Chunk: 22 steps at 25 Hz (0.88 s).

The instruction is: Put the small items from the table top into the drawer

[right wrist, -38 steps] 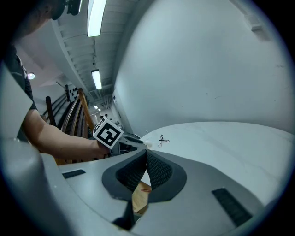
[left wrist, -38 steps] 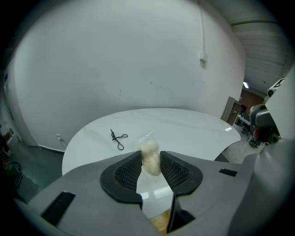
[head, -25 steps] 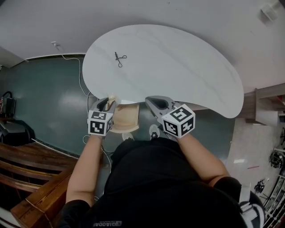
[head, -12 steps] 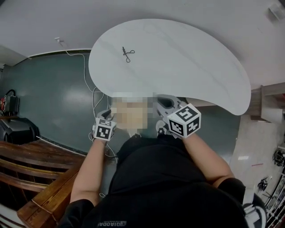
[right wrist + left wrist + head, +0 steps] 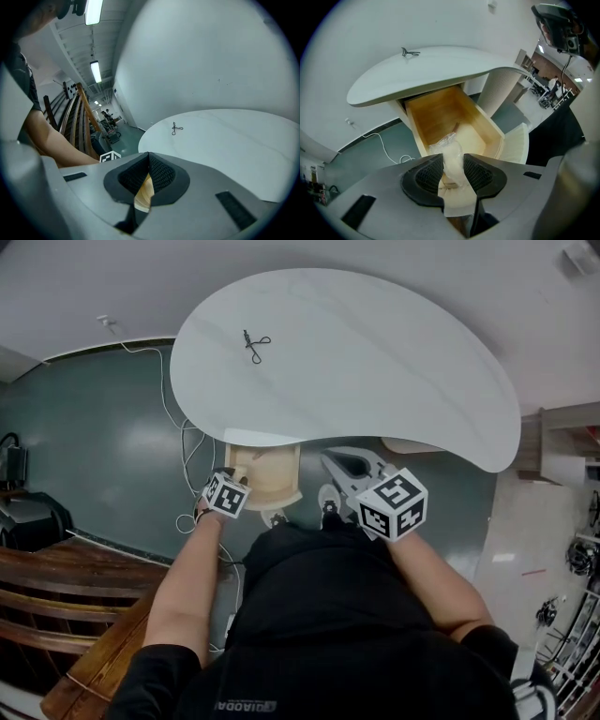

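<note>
My left gripper (image 5: 453, 160) has its jaws just easing wider, yet they pinch a clear crinkled plastic packet (image 5: 451, 149) above the open pale wooden drawer (image 5: 488, 127). My right gripper (image 5: 148, 158) is closed and empty (tips meeting). Beyond, a small black wire clip (image 5: 410, 52) lies on the white curved table (image 5: 450, 68).

A light wooden drawer (image 5: 436, 110) stands pulled open under the near edge of a white, bean-shaped counter (image 5: 375, 362), its open side up. Above the drawer's near end, a small packet of crinkled clear plastic (image 5: 449, 151) stands upright between the pads of the left tool (image 5: 453, 165). The packet touches both pads, and the jaws have just been opening. A small black wire item (image 5: 254, 345) with looped handles lies flat on the far left part of the counter, alone and well apart from the drawer.
</note>
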Tool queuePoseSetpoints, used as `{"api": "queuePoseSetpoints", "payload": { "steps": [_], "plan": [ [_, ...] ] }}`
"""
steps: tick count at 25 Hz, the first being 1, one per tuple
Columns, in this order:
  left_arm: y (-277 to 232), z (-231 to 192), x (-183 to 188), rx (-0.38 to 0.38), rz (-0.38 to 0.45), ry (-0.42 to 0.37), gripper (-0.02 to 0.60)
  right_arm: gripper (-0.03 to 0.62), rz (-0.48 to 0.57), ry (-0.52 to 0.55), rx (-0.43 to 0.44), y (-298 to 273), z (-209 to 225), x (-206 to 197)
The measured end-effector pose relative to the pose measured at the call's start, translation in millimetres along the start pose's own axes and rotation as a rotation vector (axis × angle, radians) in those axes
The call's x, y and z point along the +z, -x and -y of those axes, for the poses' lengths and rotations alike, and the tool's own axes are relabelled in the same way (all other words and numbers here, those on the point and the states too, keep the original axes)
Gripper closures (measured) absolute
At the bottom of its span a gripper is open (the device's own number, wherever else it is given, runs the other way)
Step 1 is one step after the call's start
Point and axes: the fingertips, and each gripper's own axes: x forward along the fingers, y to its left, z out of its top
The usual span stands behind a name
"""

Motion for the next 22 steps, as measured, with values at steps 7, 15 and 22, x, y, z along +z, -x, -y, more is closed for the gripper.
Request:
{"api": "queuePoseSetpoints", "payload": {
  "steps": [7, 15, 22],
  "plan": [
    [-23, -3, -6, -0.007, -0.114, -0.074, 0.423, 0.594, -0.016, -0.026, -0.048, 13, 8, -13],
    [-27, -6, -5, 0.007, -0.136, -0.061, 0.408, 0.594, -0.011, -0.026, -0.069, 24, 9, -15],
    [-17, -18, -5, 0.044, -0.114, -0.018, 0.383, 0.594, -0.006, -0.007, -0.049, 22, 3, -11]
  ]
}}
